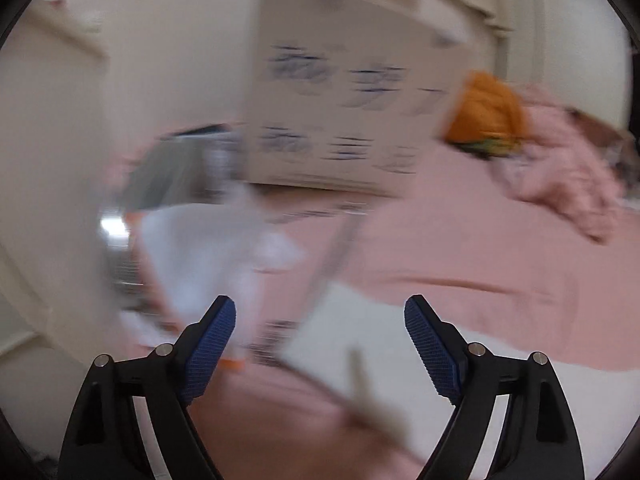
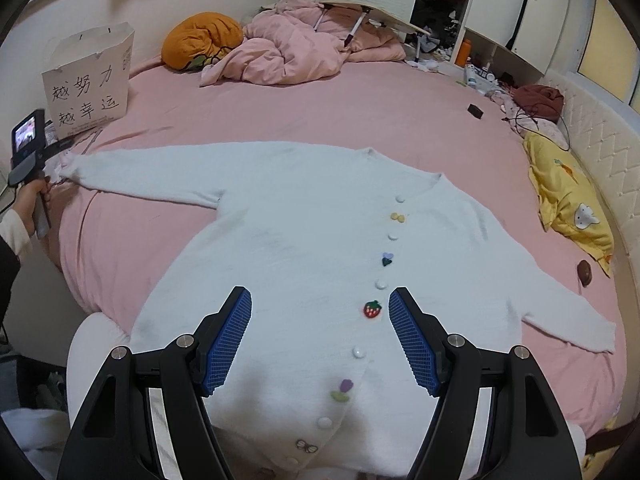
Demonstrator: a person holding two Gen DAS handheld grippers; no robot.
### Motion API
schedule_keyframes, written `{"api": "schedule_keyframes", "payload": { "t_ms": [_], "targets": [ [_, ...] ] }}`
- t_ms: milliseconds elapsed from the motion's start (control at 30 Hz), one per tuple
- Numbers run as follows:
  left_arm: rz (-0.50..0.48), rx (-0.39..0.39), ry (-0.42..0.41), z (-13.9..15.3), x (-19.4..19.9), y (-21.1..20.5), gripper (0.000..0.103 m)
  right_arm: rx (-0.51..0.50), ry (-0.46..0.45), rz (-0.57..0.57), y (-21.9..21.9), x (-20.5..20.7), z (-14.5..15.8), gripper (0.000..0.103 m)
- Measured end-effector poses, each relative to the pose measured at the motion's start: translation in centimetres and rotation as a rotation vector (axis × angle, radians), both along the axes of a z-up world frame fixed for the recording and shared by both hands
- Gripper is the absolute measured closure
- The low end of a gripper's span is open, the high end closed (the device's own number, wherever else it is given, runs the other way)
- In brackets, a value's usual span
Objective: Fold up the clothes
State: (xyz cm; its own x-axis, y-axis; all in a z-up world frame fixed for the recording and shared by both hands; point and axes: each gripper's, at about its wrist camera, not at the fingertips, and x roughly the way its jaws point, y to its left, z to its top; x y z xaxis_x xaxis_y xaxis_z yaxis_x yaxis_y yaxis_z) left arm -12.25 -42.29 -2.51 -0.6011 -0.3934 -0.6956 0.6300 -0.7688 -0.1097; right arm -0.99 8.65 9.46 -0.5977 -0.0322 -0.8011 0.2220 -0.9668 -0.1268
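While the white cardigan (image 2: pixel 304 248) lies spread flat across the pink bed sheet (image 2: pixel 304 108), filling the middle and lower part of the right wrist view, we see both its sleeves stretched out, one toward the left edge of the frame and one toward the lower right. Its button line, set with a strawberry patch (image 2: pixel 373 309) and other small decorations, runs down the centre right of the frame. Our right gripper (image 2: pixel 320 338) hangs above the lower front of the cardigan with its blue pads spread wide and nothing between them; the cloth lies below them, ungripped. At the far left edge of that view a hand (image 2: pixel 30 200) holds the left gripper (image 2: pixel 52 152) at the tip of the outstretched sleeve. In the blurred left wrist view, the left gripper (image 1: pixel 320 344) stands released, its jaws wide apart, with pale cloth beneath them that we cannot make out clearly. We see a white paper bag (image 2: pixel 90 80) with dark handwriting in the upper left, an orange cushion (image 2: pixel 202 40) and a crumpled pink duvet (image 2: pixel 296 48) along the top, and a yellow printed cloth (image 2: pixel 568 196) at the right.
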Motion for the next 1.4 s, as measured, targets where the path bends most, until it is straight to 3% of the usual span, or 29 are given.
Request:
{"api": "schedule_keyframes", "payload": {
  "t_ms": [100, 133, 167, 200, 233, 400, 467, 567, 667, 800, 900, 1000, 1100, 1233, 1300, 1400],
  "targets": [
    [-0.16, 0.192, 0.035, -2.2, -1.9, 1.6, 0.012, -0.006, -0.008, -0.006, 0.0, 0.0, -0.1, 0.031],
    [-0.168, 0.216, 0.012, -3.3, -2.4, 1.7, 0.012, -0.006, -0.008, -0.01, 0.1, 0.0, -0.1, 0.031],
    [-0.132, 0.201, -0.044, -4.5, -2.8, 1.5, 0.015, -0.004, -0.006, -0.015, 0.2, 0.0, 0.0, 0.031],
    [-0.116, 0.177, -0.066, -5.2, -3.0, 1.3, 0.023, -0.004, -0.004, -0.02, 0.4, 0.0, 0.1, 0.031],
    [-0.118, 0.144, -0.056, -5.3, -2.8, 1.1, 0.024, -0.004, -0.001, -0.027, 0.6, 0.0, 0.2, 0.031],
    [0.096, -0.163, -0.234, -2.8, -2.0, 0.5, 0.024, 0.004, 0.032, -0.103, 2.3, -0.1, 0.8, 0.031],
    [0.128, -0.179, -0.203, -0.6, -0.4, 0.6, 0.024, 0.012, 0.043, -0.145, 3.0, -0.3, 1.0, 0.031],
    [0.075, -0.161, -0.155, 2.8, 1.9, 2.8, 0.024, -0.001, 0.051, -0.177, 4.1, -0.2, 1.5, 0.031],
    [-0.113, -0.107, -0.189, 5.2, 2.8, 8.5, 0.021, -0.012, 0.06, -0.198, 5.1, 0.3, 1.9, 0.031],
    [-0.398, -0.012, -0.249, 7.0, 5.2, 19.4, 0.015, -0.021, 0.078, -0.229, 6.6, 1.7, 2.7, 0.031],
    [-0.604, 0.102, -0.285, 6.4, 8.8, 28.7, 0.015, -0.004, 0.087, -0.252, 8.0, 3.3, 2.9, 0.031],
    [-0.733, 0.182, -0.343, 5.0, 12.0, 35.9, 0.015, -0.003, 0.059, -0.262, 9.5, 5.0, 2.3, 0.031],
    [-0.764, 0.218, -0.405, 3.3, 15.3, 41.6, 0.015, -0.022, 0.023, -0.282, 10.9, 6.7, 1.6, 0.031],
    [-0.748, 0.3, -0.408, 1.9, 19.1, 45.8, 0.015, -0.045, 0.004, -0.297, 12.5, 8.6, 1.2, 0.031],
    [-0.804, 0.251, -0.475, 1.4, 20.1, 47.8, 0.015, -0.055, 0.011, -0.297, 12.9, 9.2, 1.4, 0.031],
    [-0.792, 0.182, -0.464, 2.3, 20.4, 47.9, 0.015, -0.077, 0.028, -0.306, 13.5, 9.8, 1.7, 0.031]
  ]
}}
